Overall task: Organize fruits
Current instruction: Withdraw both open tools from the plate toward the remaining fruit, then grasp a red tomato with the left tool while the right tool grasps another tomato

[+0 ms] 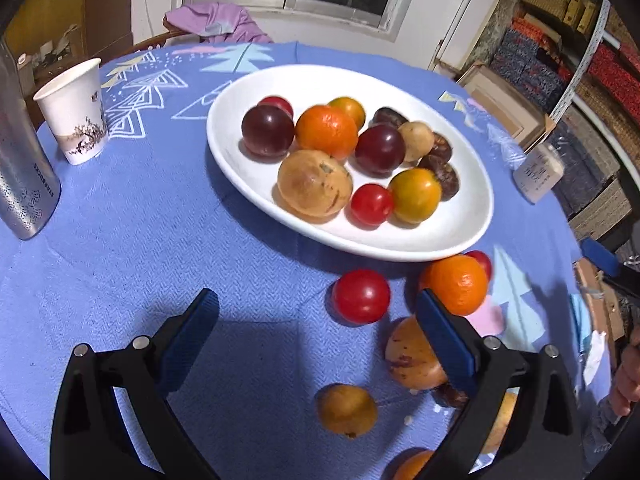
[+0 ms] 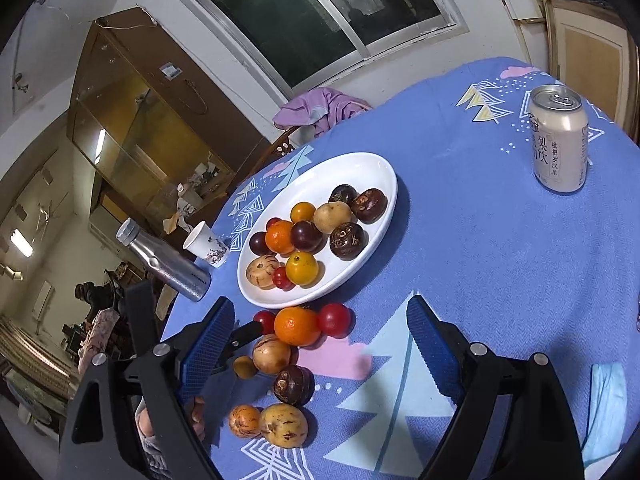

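The left hand-held gripper (image 1: 316,328), jaws spread and empty, hovers just short of the red tomato (image 1: 361,296) lying beside the plate (image 1: 460,232); the right hand-held gripper (image 2: 320,344) gapes too, farther back.

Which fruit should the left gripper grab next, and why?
Probably the red tomato. The left gripper is open and empty, the tomato lies on the cloth just ahead between its fingers, and the plate sits right behind it.

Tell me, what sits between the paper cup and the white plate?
Nothing: only bare blue tablecloth lies between the paper cup and the white plate, clearest in the left wrist view.
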A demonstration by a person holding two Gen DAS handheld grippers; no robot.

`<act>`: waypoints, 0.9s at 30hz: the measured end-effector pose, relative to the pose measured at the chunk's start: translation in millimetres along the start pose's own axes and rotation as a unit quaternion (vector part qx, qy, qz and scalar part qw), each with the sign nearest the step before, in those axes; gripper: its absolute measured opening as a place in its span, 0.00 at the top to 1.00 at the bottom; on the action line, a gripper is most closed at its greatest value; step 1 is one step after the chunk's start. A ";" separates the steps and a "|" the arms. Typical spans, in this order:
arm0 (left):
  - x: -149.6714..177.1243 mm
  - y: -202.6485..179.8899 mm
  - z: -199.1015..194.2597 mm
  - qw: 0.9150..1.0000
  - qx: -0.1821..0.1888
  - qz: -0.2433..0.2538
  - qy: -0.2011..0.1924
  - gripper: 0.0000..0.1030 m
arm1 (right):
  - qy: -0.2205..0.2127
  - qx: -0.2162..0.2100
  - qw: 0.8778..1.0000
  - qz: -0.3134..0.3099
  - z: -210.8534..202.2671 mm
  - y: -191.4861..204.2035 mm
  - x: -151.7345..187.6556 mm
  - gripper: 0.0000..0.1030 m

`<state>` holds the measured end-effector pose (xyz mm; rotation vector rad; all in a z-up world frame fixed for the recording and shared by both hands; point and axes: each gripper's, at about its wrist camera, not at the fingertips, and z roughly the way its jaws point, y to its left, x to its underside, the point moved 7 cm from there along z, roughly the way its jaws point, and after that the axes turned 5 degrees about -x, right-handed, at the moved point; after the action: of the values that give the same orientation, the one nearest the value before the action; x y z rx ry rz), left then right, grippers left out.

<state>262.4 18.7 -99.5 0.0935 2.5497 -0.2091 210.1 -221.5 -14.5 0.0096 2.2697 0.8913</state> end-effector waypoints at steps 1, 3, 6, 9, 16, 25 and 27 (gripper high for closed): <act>-1.4 1.1 2.4 1.000 -0.004 -0.001 0.000 0.04 | 0.001 -0.001 1.000 0.000 0.1 0.2 0.2 0.14; -1.9 6.6 7.4 1.000 -0.023 -0.001 0.004 0.04 | 0.001 -0.002 1.000 0.002 0.2 -0.3 -0.3 0.14; -1.0 15.3 5.7 1.000 -0.014 -0.011 0.008 0.04 | 0.001 -0.002 1.000 0.006 0.1 -2.7 -0.7 0.14; 1.2 33.9 -6.8 0.999 -0.027 -0.024 -0.001 0.04 | -0.001 -0.001 1.000 0.009 -0.1 -5.5 -1.4 0.14; 0.2 48.8 -24.6 0.996 0.045 -0.076 -0.016 0.04 | 0.000 -0.007 1.000 0.011 -1.7 -6.3 -1.8 0.14; 11.5 14.2 -28.1 0.999 0.043 -0.020 -0.016 0.05 | 0.007 -0.005 1.000 0.014 1.2 -7.8 0.2 0.14; 13.7 7.7 -32.2 0.999 0.046 -0.009 -0.019 0.16 | 0.008 -0.006 1.000 0.016 1.7 -8.1 0.1 0.14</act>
<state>234.4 32.0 -81.5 0.1018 2.5026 -0.3331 212.9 -226.6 -20.4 0.0324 2.2858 0.9237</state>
